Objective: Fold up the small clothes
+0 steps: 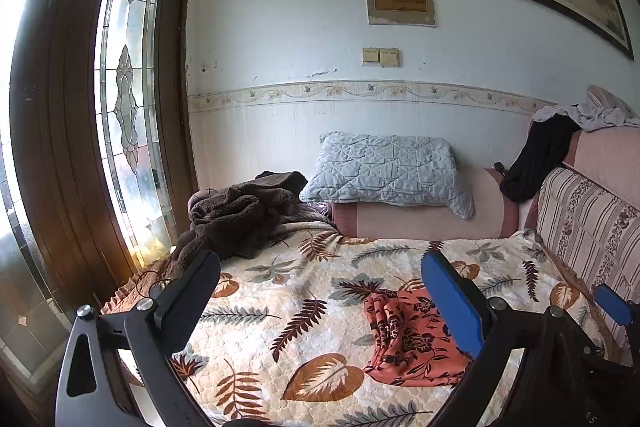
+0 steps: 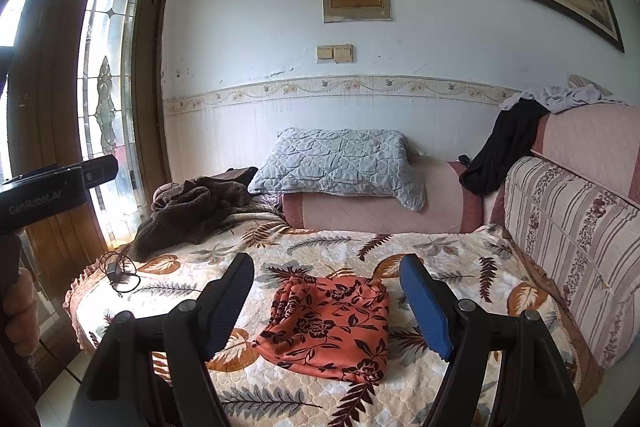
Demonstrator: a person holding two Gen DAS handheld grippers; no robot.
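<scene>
A leaf-patterned quilt [image 2: 420, 259] covers the bed, and on it lies the small orange floral garment [image 2: 332, 323], roughly folded into a bunched rectangle near the bed's front edge. A brown fleece blanket [image 1: 236, 215] is heaped at the far left, and a pale blue quilted pillow [image 2: 336, 167] rests on a pink bolster by the wall. The right wrist view shows the whole garment, centred between its fingers; the left wrist view has it off to the right, partly hidden behind the blue finger [image 1: 454, 307]. The right gripper [image 2: 330, 291] is spread wide, above the cloth, gripping nothing. The left gripper [image 1: 320, 291] is likewise wide apart and empty over bare quilt.
</scene>
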